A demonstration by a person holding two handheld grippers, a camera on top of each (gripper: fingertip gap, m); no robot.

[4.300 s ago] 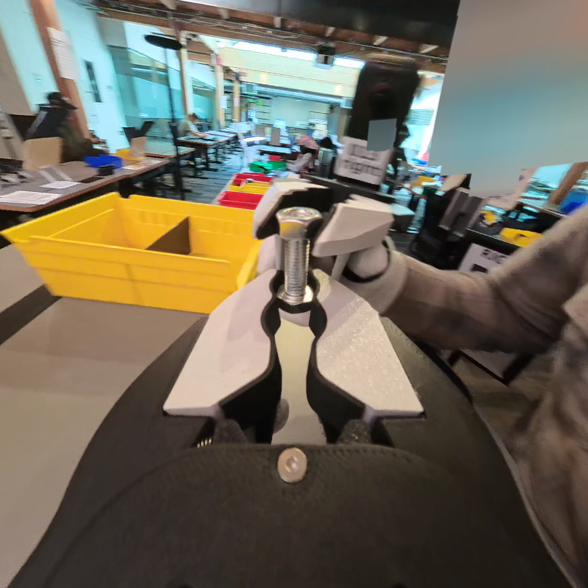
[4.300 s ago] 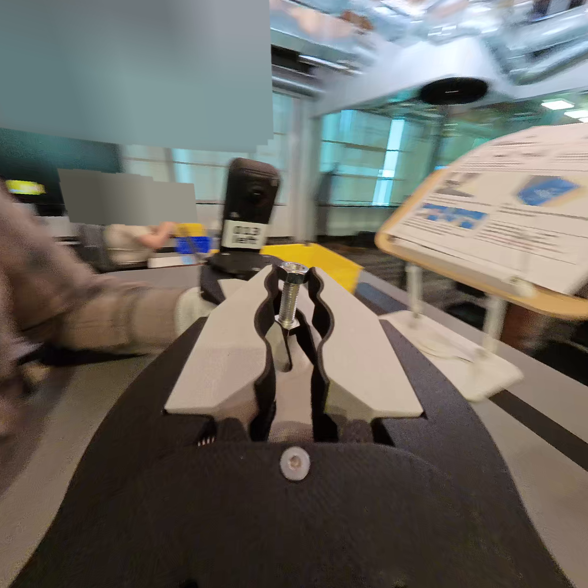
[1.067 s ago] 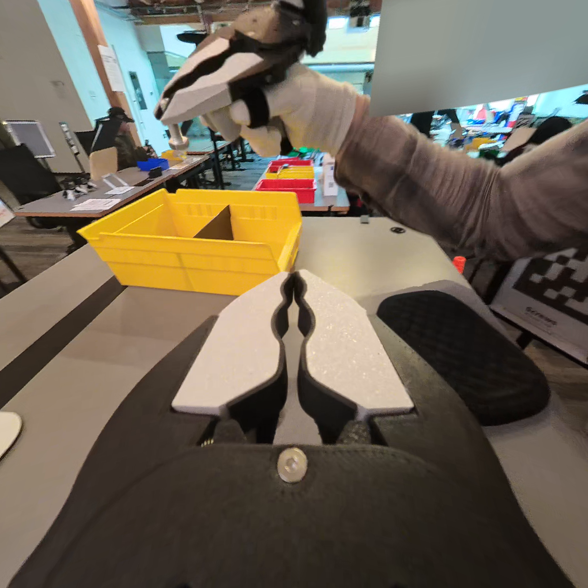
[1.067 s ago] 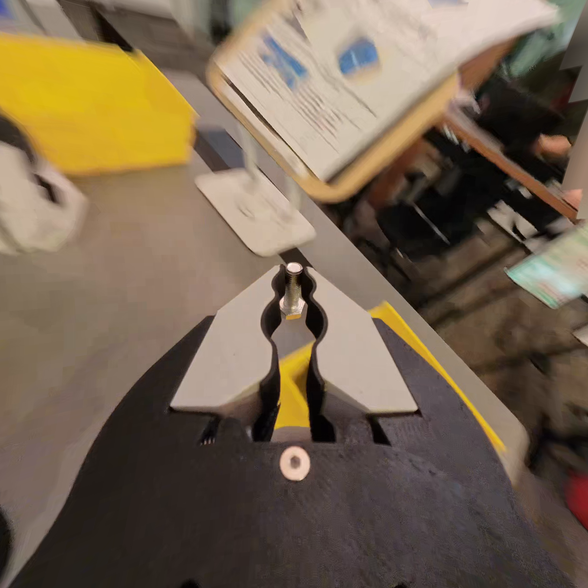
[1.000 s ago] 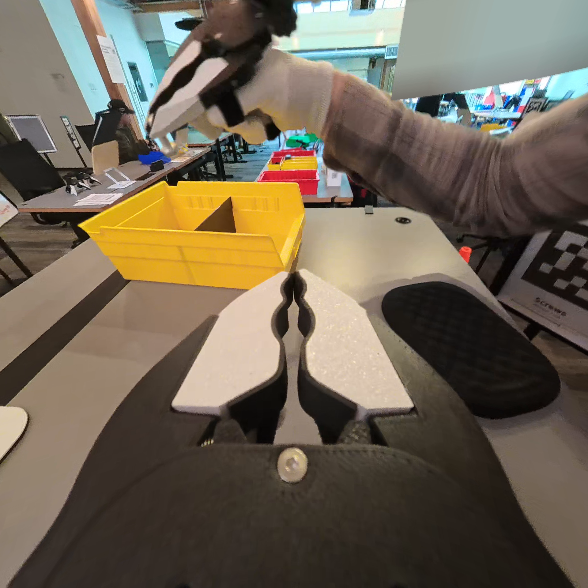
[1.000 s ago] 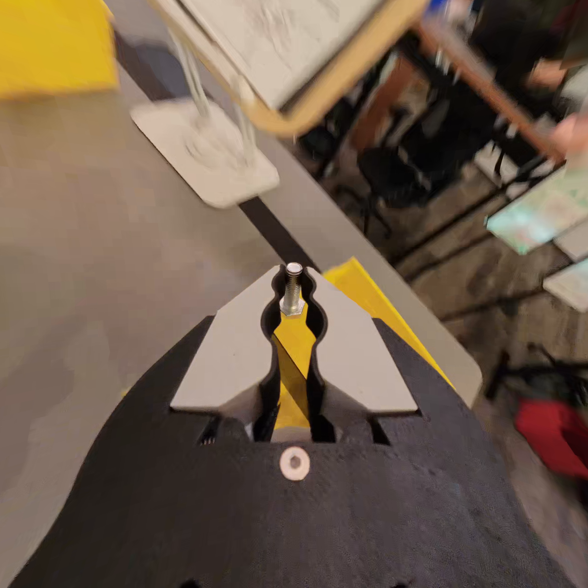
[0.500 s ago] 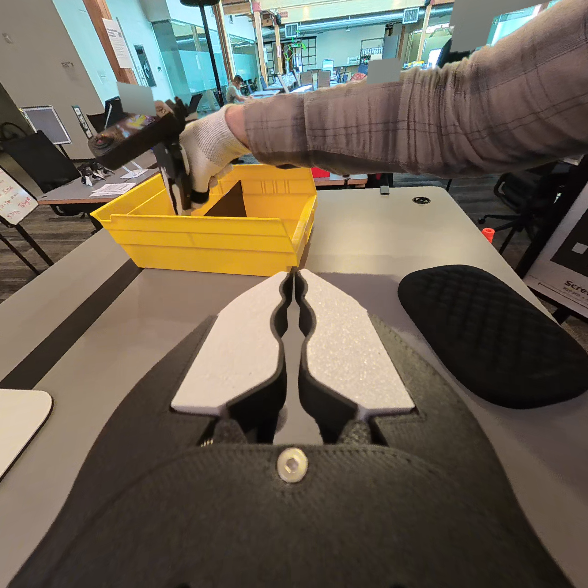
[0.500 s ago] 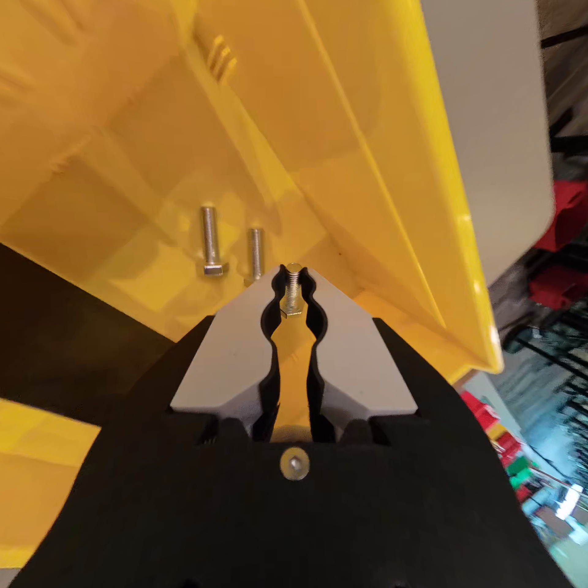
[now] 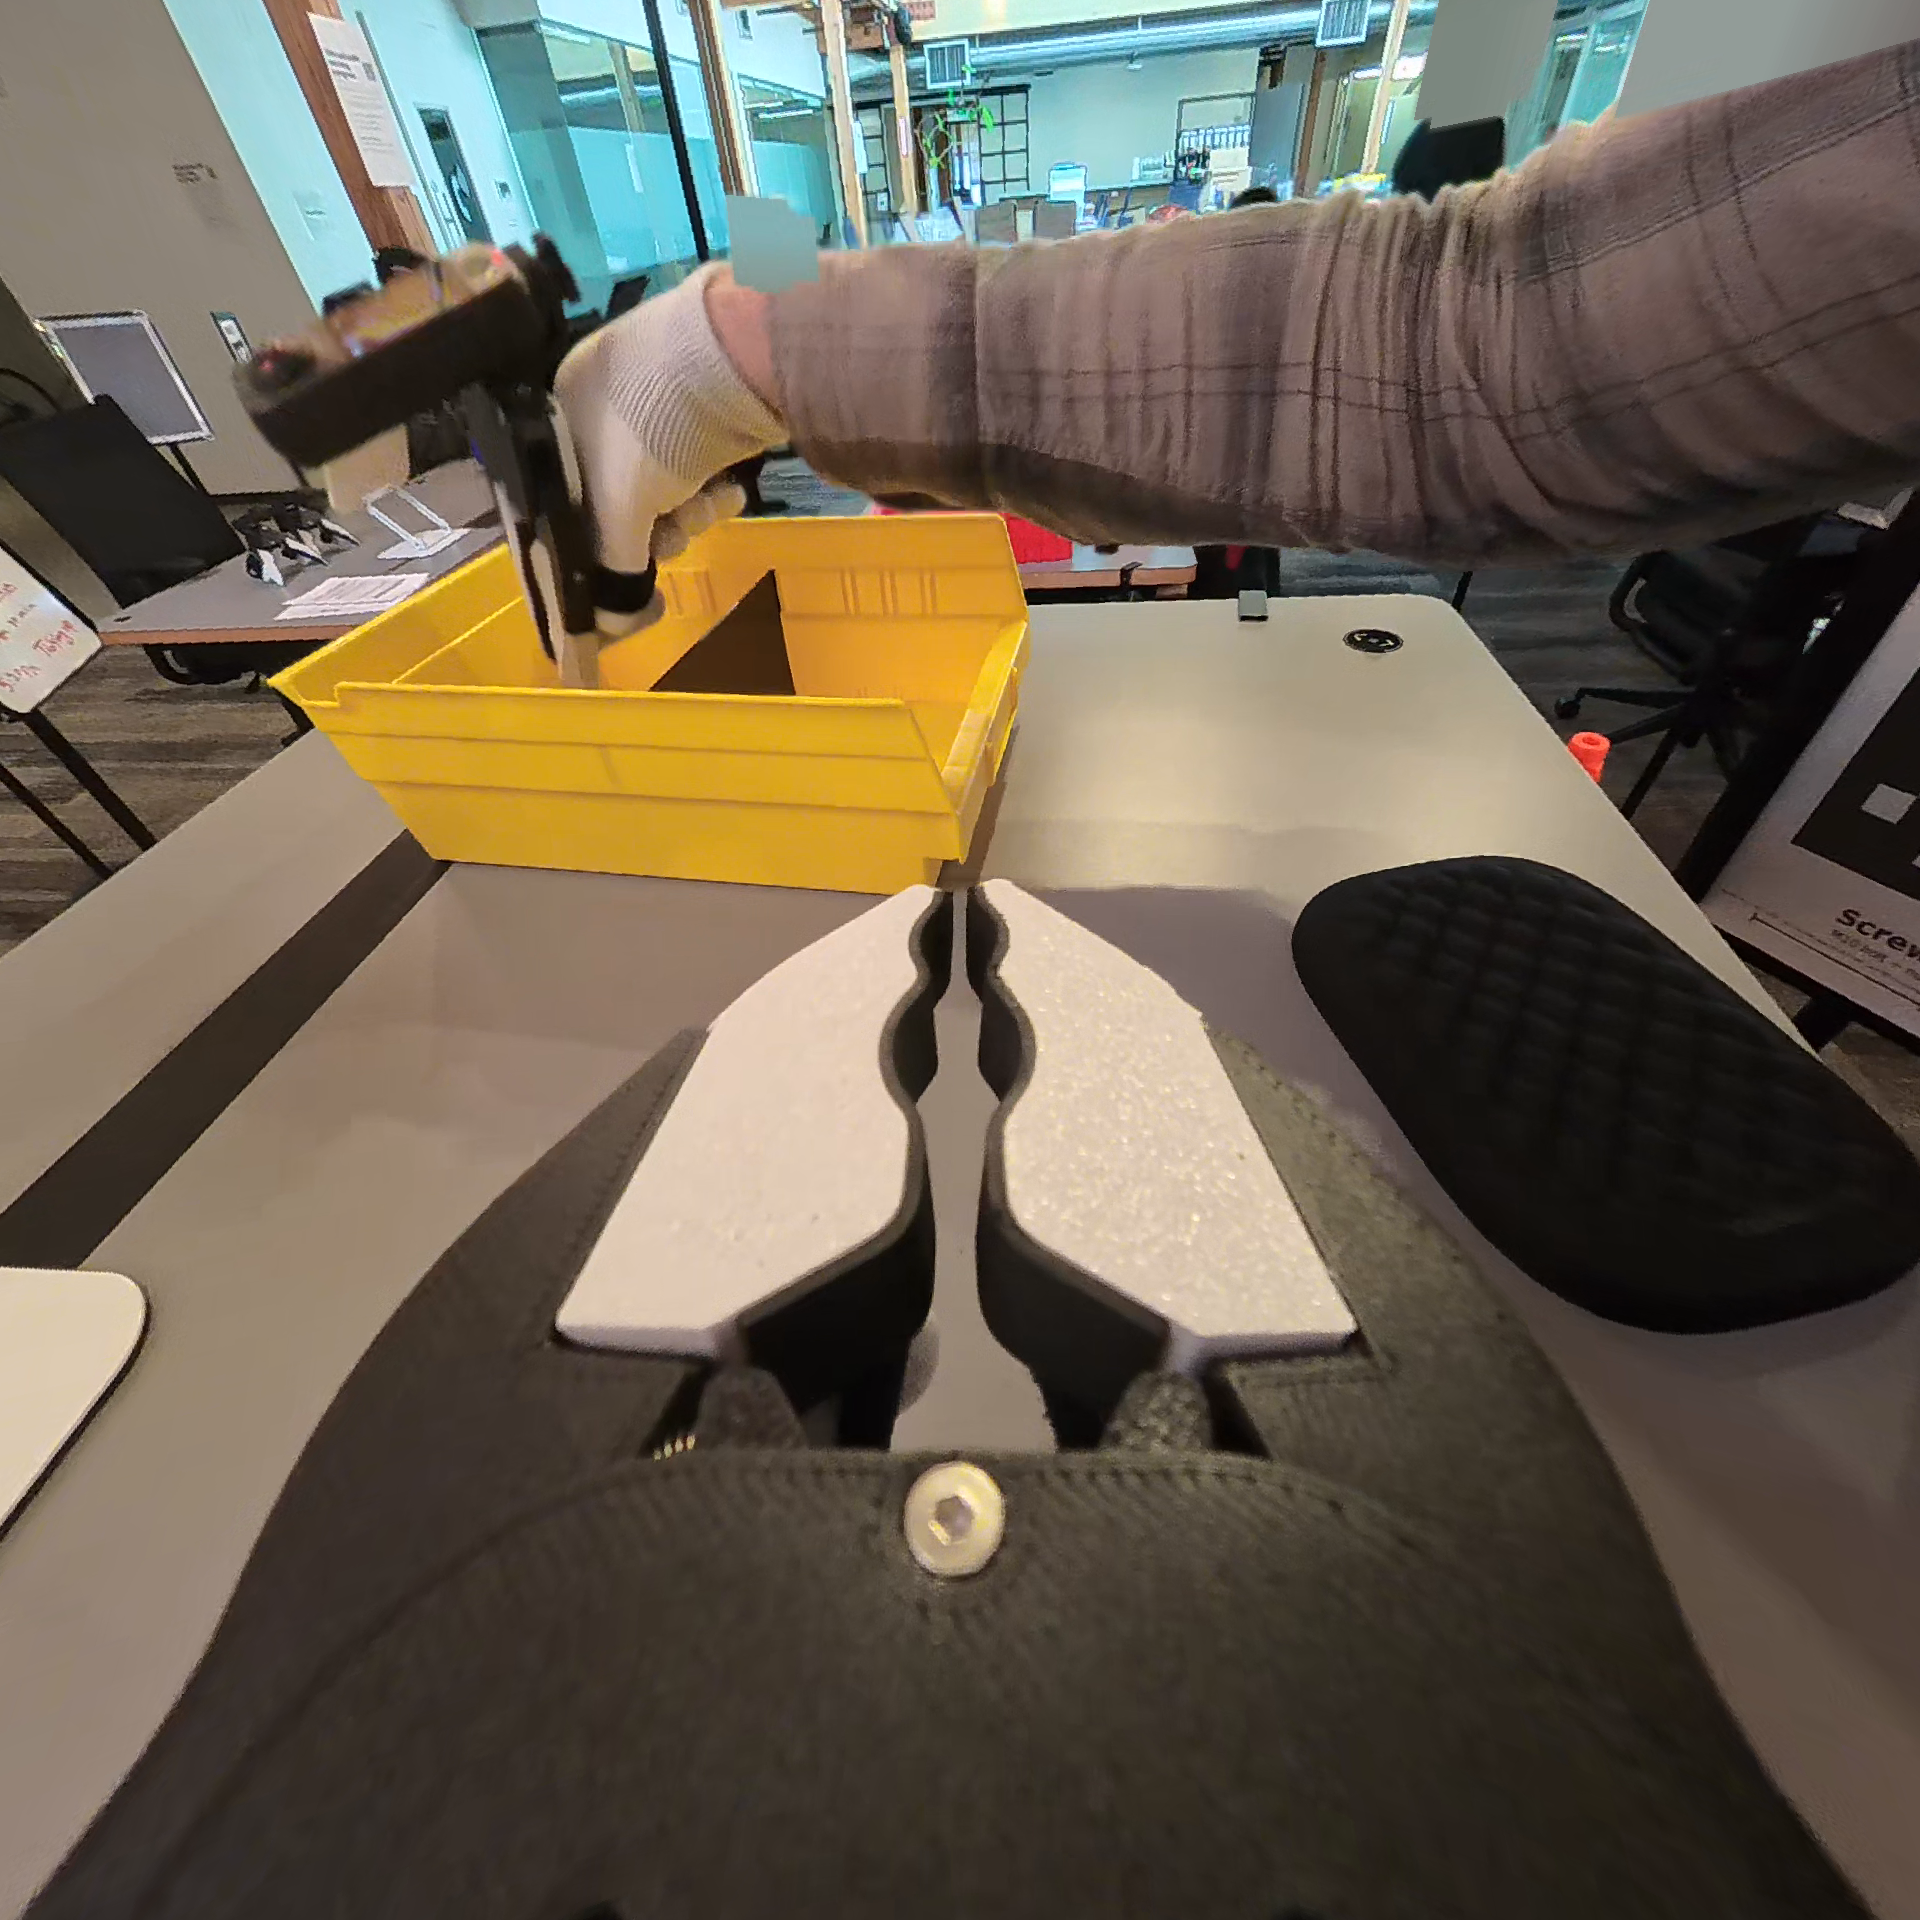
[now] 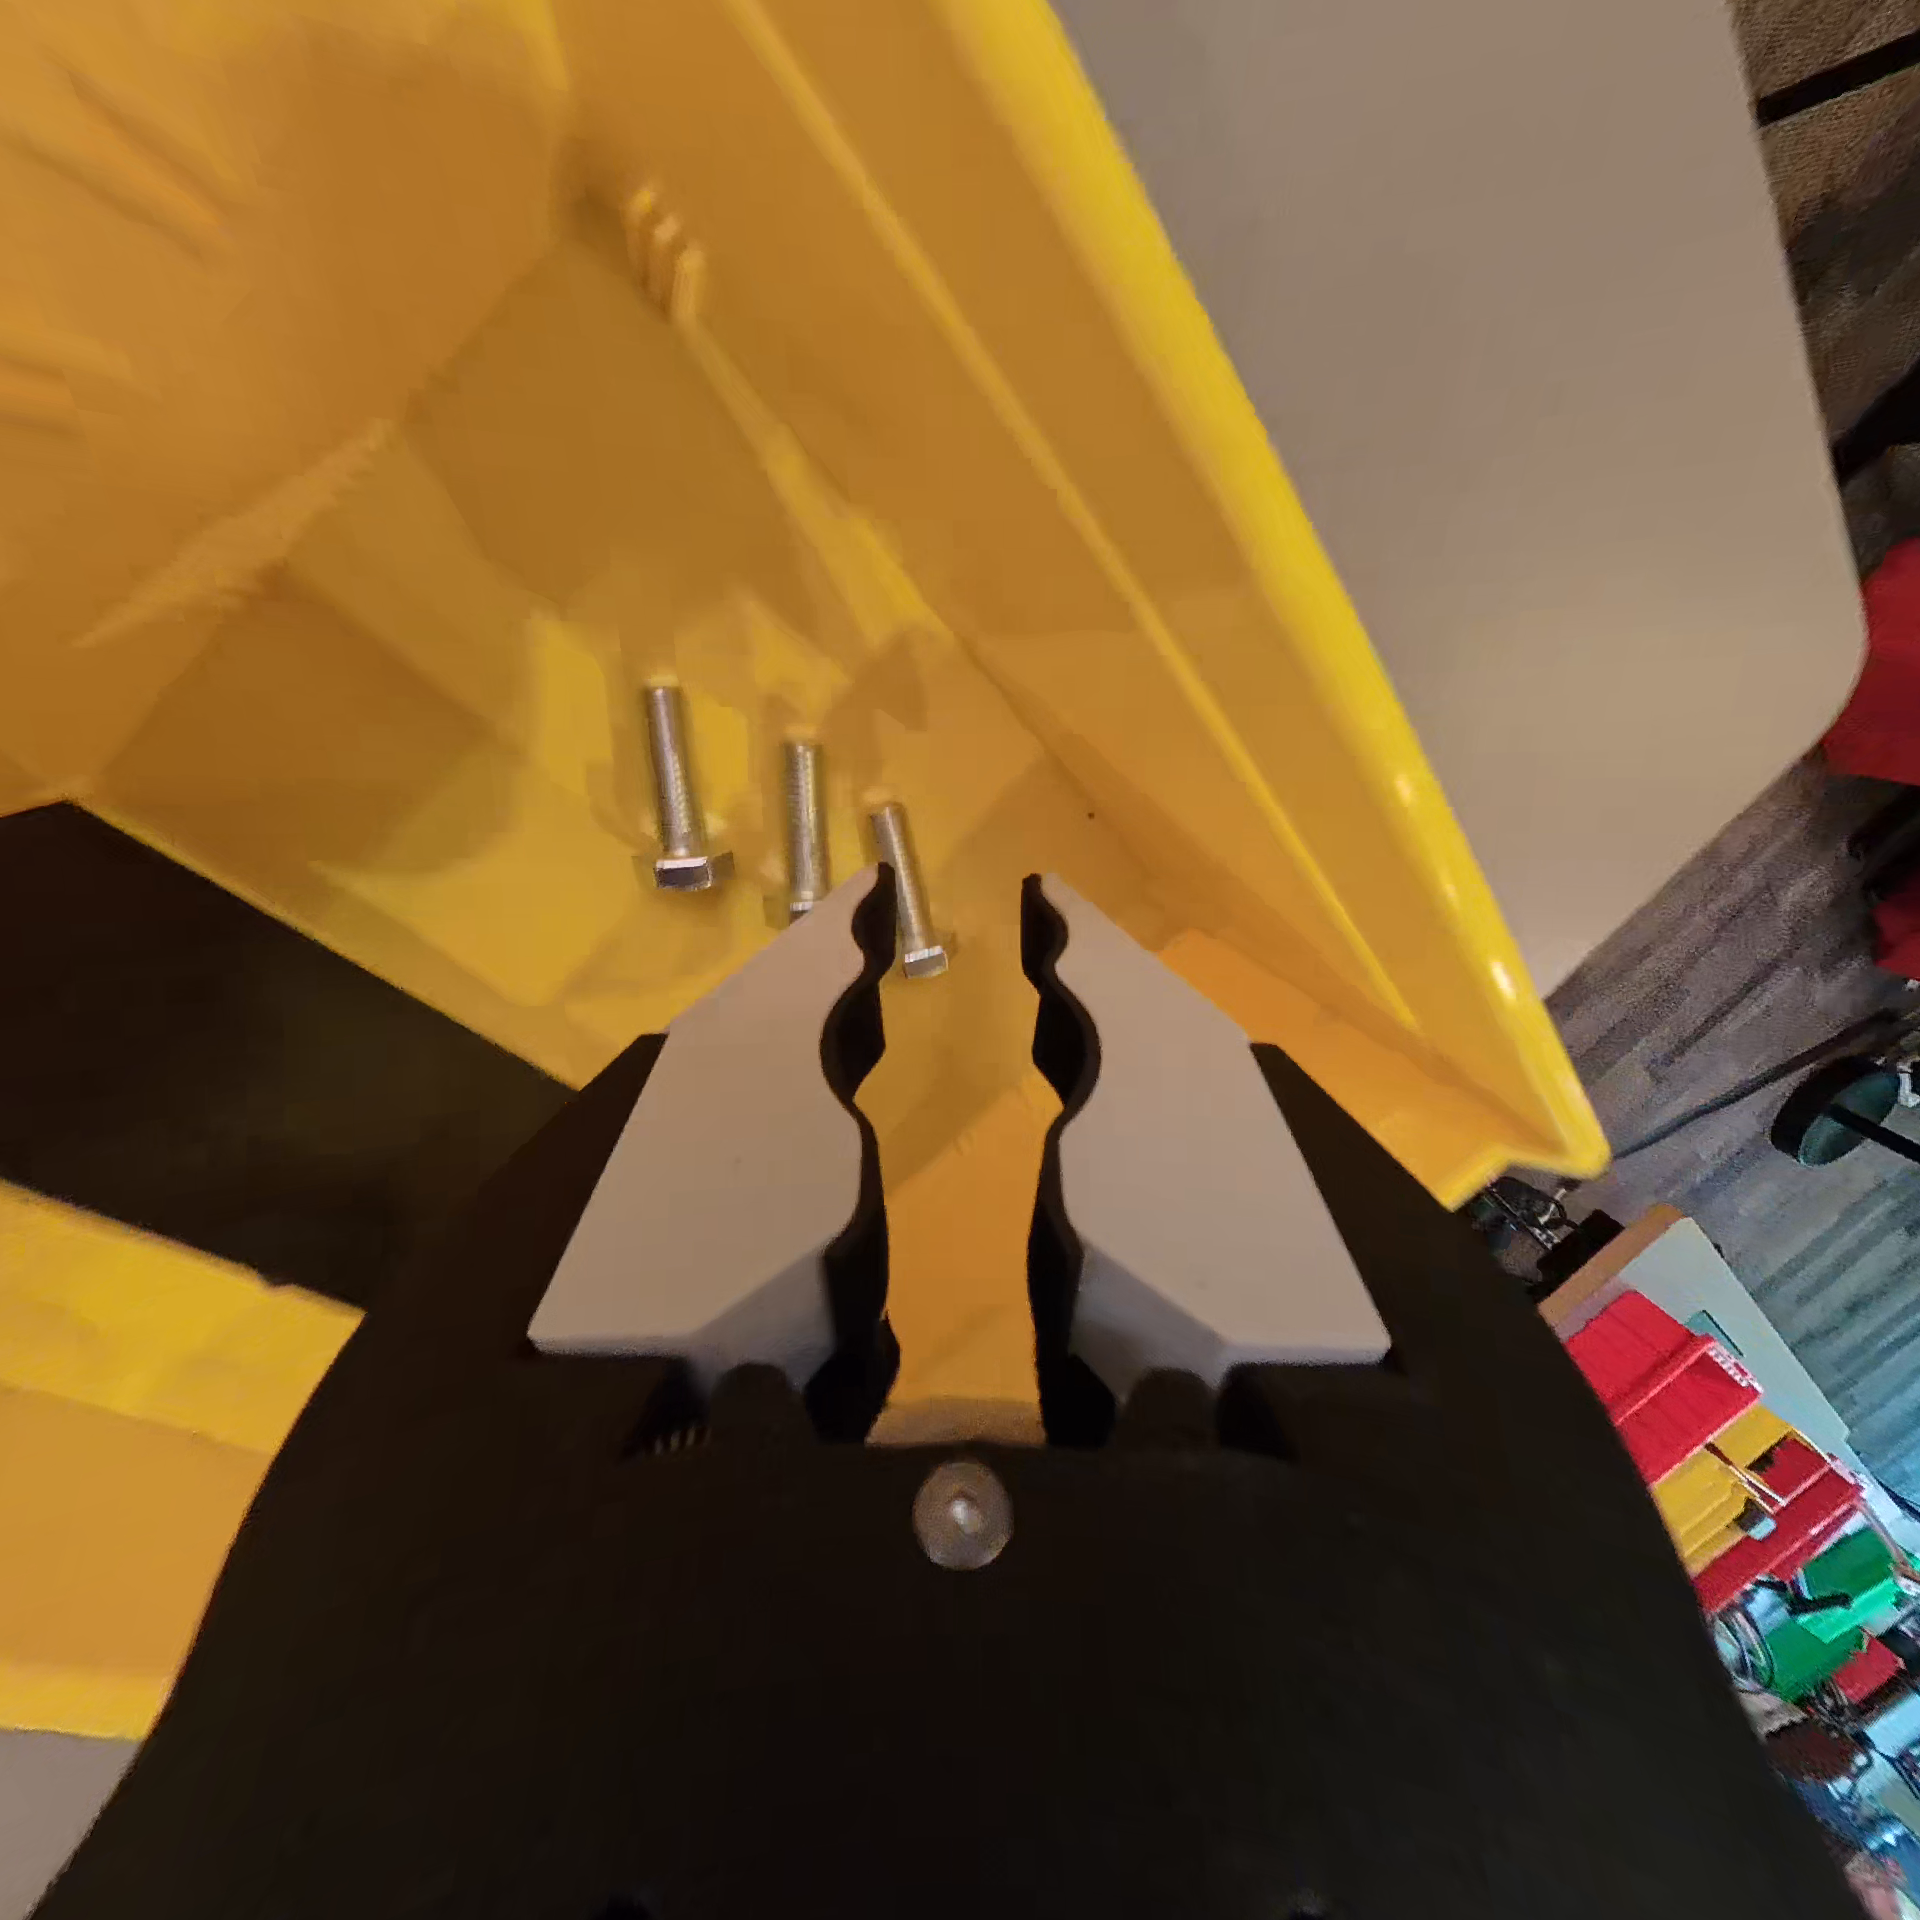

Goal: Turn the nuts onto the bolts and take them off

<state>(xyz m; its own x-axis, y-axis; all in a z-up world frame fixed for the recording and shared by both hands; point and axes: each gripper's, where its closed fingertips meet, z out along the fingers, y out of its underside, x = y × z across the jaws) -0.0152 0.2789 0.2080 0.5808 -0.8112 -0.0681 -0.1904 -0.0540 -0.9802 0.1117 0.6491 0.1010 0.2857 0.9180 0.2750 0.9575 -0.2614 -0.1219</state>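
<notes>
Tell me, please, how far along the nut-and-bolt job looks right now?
Done: three bare bolts lie in the yellow bin, no nuts on them. In hand: nothing; the right gripper hangs open over the nearest bolt, and the left gripper is shut and empty above the table. Left: I can't tell; no nuts show.

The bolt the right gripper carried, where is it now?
In the right wrist view the bolt lies on the yellow bin floor, rightmost of three, below the open right gripper.

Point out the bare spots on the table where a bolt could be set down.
Bare grey table lies between the yellow bin and the left gripper, and beyond the black pad. The bin floor under the right gripper holds three bolts.
</notes>
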